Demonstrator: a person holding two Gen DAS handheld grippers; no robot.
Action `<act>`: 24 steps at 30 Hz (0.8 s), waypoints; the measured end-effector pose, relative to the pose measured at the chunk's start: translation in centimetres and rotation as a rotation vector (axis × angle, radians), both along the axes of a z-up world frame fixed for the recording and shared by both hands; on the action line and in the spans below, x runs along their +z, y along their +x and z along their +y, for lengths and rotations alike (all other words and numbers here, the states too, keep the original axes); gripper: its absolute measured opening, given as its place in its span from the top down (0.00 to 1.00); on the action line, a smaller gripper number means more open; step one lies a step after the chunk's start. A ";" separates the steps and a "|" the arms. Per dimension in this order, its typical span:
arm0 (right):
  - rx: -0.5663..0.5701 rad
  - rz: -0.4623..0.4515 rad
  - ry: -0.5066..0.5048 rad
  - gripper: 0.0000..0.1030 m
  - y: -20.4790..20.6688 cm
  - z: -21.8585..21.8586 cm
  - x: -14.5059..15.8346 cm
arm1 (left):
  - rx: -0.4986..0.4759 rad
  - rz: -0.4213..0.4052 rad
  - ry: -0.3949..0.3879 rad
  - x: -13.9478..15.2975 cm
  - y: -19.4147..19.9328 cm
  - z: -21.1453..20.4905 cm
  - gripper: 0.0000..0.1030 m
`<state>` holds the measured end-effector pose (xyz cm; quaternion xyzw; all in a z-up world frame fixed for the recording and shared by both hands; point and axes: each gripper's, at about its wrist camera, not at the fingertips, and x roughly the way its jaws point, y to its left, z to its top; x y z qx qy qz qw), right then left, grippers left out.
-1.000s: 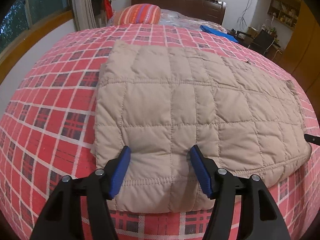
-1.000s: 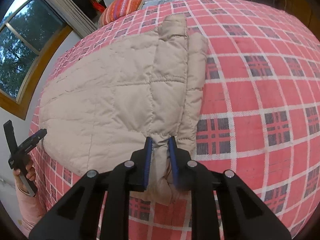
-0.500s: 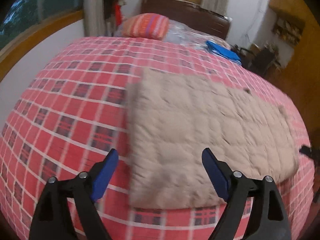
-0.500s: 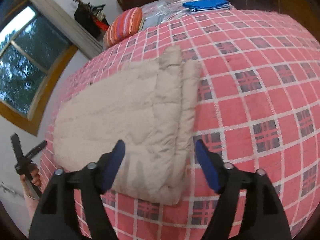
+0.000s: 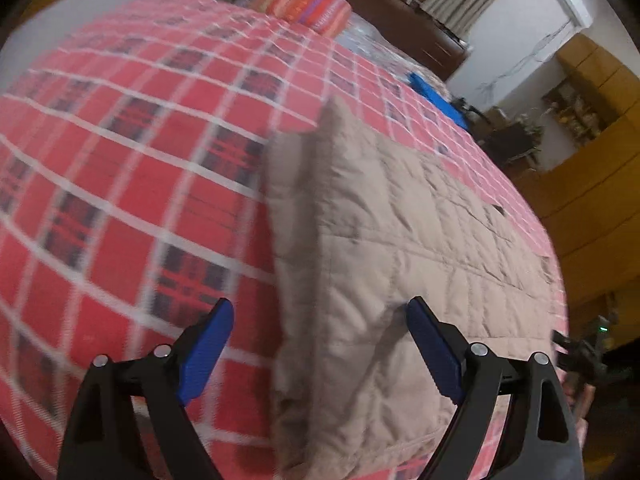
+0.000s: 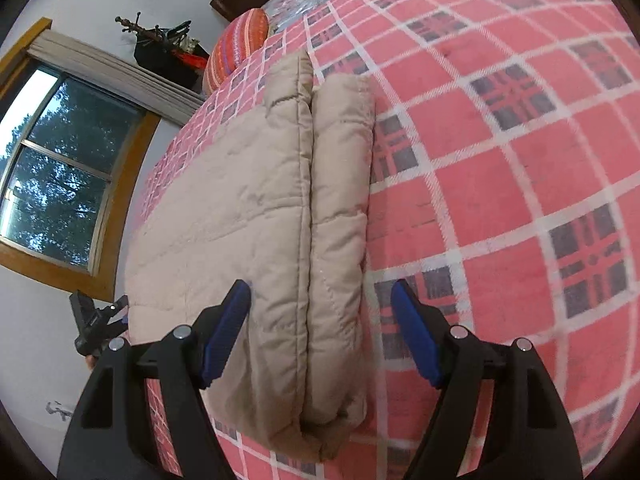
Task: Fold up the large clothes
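below both spread fingers (image 6: 414,336) lies the folded jacket (image 6: 256,216), ungripped.

beige quilted jacket (image 6: 256,216), red plaid bedspread (image 6: 500,184), prob. striped pillow (image 5: 308,6)

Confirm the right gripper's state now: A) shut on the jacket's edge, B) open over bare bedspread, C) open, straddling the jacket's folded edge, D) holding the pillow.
C: the right gripper stands open, its blue fingers either side of the jacket edge.
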<state>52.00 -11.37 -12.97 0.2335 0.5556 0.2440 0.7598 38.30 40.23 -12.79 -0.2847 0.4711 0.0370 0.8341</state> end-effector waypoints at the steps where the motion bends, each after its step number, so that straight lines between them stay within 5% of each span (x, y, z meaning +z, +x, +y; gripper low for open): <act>1: 0.001 -0.003 0.011 0.27 0.0 0.0 -0.1 | -0.008 0.002 -0.002 -0.3 0.3 -0.1 0.14; 8: 0.027 -0.008 0.021 0.27 0.2 1.5 0.0 | -0.065 0.006 -0.077 -1.6 1.7 -1.7 0.15; 12: 0.037 -0.024 0.002 0.30 -0.1 2.7 0.3 | -0.069 0.014 -0.020 -1.6 2.3 -2.9 0.16; 19: 0.081 -0.062 -0.002 0.69 -1.4 4.1 1.8 | -0.039 0.010 -0.018 -0.9 1.9 -3.2 0.49; 24: 0.108 -0.117 0.011 0.83 -2.7 4.3 4.2 | -0.037 -0.044 0.012 1.3 0.8 -3.8 0.79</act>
